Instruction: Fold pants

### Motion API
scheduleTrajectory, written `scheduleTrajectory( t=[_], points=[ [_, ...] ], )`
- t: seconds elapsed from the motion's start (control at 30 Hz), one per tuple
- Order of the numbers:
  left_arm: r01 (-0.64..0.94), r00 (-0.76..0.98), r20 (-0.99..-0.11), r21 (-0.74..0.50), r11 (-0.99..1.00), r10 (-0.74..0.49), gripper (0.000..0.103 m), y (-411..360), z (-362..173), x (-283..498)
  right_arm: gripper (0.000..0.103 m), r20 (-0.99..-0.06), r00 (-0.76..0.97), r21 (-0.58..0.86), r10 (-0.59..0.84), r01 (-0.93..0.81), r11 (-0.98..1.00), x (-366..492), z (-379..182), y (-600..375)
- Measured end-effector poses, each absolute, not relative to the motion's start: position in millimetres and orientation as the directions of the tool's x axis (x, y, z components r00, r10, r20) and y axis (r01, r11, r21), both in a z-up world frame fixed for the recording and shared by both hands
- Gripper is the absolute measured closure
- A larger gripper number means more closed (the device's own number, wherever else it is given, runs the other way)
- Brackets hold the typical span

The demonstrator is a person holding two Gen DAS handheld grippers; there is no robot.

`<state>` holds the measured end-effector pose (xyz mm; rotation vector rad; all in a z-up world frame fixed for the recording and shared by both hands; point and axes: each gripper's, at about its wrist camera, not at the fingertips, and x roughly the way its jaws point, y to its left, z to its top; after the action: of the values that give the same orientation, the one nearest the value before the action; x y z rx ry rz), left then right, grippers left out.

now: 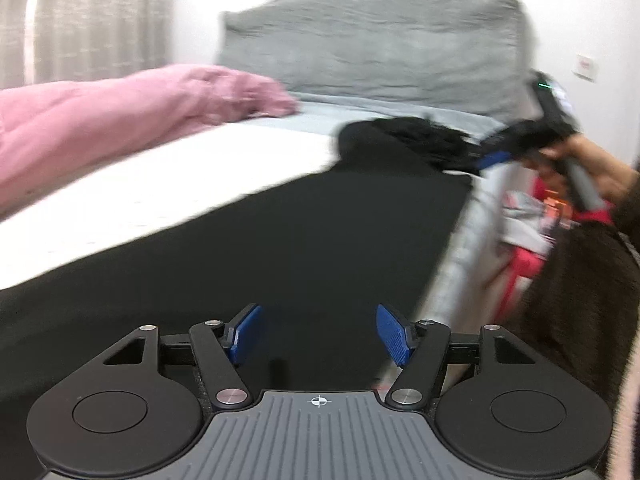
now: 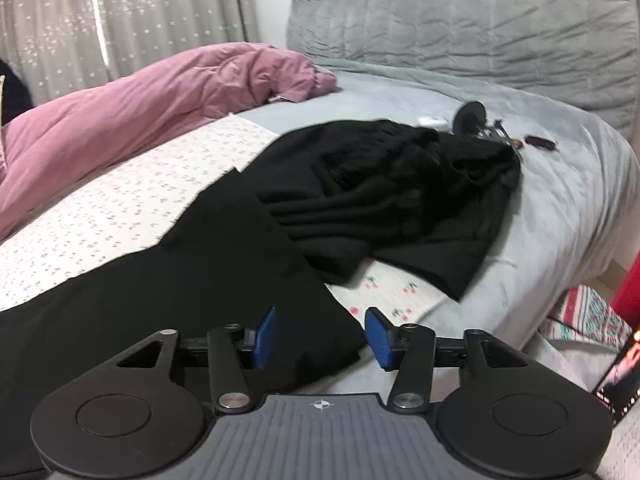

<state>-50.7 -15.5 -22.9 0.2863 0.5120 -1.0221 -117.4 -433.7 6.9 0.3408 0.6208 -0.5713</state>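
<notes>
Black pants (image 1: 304, 240) lie along the near edge of the bed; in the right wrist view one leg (image 2: 208, 280) stretches toward me and the waist part (image 2: 396, 188) is bunched and folded over further up. My left gripper (image 1: 318, 334) is open and empty, just above the black cloth near the leg end. My right gripper (image 2: 320, 338) is open and empty over the edge of the leg. In the left wrist view the right gripper (image 1: 496, 158) shows at the far right by the bunched waist, held in a hand.
A pink duvet (image 2: 140, 108) is heaped on the left of the bed. A grey headboard cushion (image 2: 480, 20) stands at the back. Small dark items (image 2: 476, 120) lie on the grey sheet beyond the pants. Red and patterned things (image 2: 588, 312) sit on the floor at right.
</notes>
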Motion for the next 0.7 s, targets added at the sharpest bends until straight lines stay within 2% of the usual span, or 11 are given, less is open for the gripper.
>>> scheduleTrajectory(
  t=[0.07, 0.13, 0.23, 0.43, 0.7],
  points=[
    [0.823, 0.489, -0.529, 0.015, 0.568, -0.694, 0.035, -4.9, -18.1, -38.5, 0.049, -0.625, 0.671, 0.125, -0.398, 0.589, 0.798, -112.8, 8.5, -432.0],
    [0.757, 0.57, -0.53, 0.043, 0.652, -0.628, 0.028, 7.9, -13.2, -26.8, 0.046, -0.624, 0.675, 0.123, -0.394, 0.582, 0.804, -106.8, 9.1, -427.6],
    [0.665, 0.655, -0.545, 0.086, 0.742, -0.524, 0.027, 30.8, -8.2, -10.8, 0.038, -0.625, 0.695, 0.126, -0.357, 0.54, 0.832, -94.6, 10.1, -415.3],
    [0.463, 0.756, -0.595, 0.193, 0.865, -0.271, 0.025, 82.3, -9.1, 0.0, 0.036, -0.616, 0.744, 0.094, -0.26, 0.397, 0.913, -61.0, 16.0, -369.4],
    [0.113, 0.808, -0.587, 0.216, 0.97, 0.036, 0.024, 169.6, -10.1, -13.7, 0.034, -0.61, 0.793, 0.072, 0.014, 0.038, 0.997, -25.3, 11.2, -269.1]
  ],
)
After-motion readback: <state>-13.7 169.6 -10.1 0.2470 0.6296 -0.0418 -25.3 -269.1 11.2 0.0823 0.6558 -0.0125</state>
